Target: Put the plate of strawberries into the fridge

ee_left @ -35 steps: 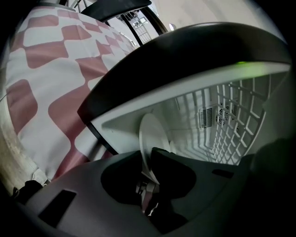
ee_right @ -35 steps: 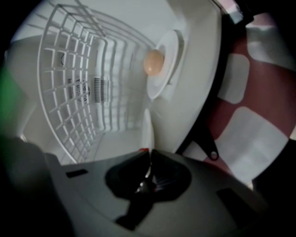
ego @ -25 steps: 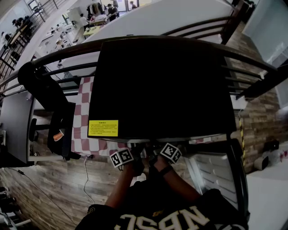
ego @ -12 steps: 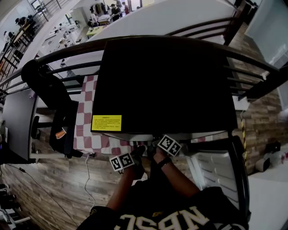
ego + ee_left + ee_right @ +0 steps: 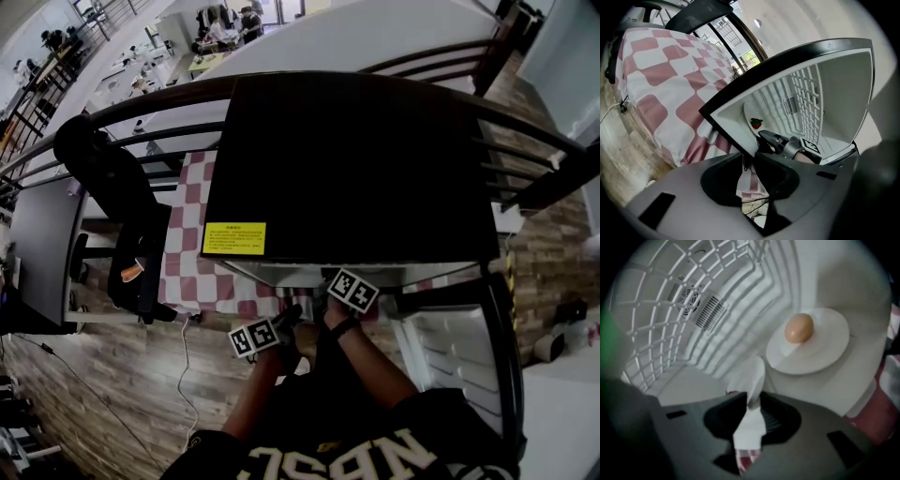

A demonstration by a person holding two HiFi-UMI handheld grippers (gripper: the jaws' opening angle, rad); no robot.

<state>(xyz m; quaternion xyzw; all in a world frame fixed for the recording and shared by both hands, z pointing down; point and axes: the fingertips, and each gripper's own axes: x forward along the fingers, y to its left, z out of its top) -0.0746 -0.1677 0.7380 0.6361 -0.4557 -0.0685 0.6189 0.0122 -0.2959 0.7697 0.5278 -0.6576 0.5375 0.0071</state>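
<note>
Black fridge (image 5: 356,169) stands on a counter (image 5: 187,281) draped in a pink-and-white checked cloth, its front edge close to the cloth's overhang. The door (image 5: 450,347) hangs open at the person's right, leaving the mouth clear.

Right claw (image 5: 752,399) is inside the fridge. Its jaws have just been opening and now stand released, with the rim of the plate of strawberries (image 5: 749,375) between them, not pinched. That plate rests on the white fridge floor near the front lip; 1 strawberry (image 5: 756,123) is visible on it.

A second plate (image 5: 820,352) carrying an egg (image 5: 799,328) sits just beside it, farther in; the 2 rims look nearly touching. Bare floor remains on the other side, toward the vented back wall (image 5: 710,310), under the wire shelf (image 5: 670,296).

Left claw (image 5: 747,161) is outside, at the fridge's black front frame, tips clenched together. Whether they nip that edge cannot be told.
</note>
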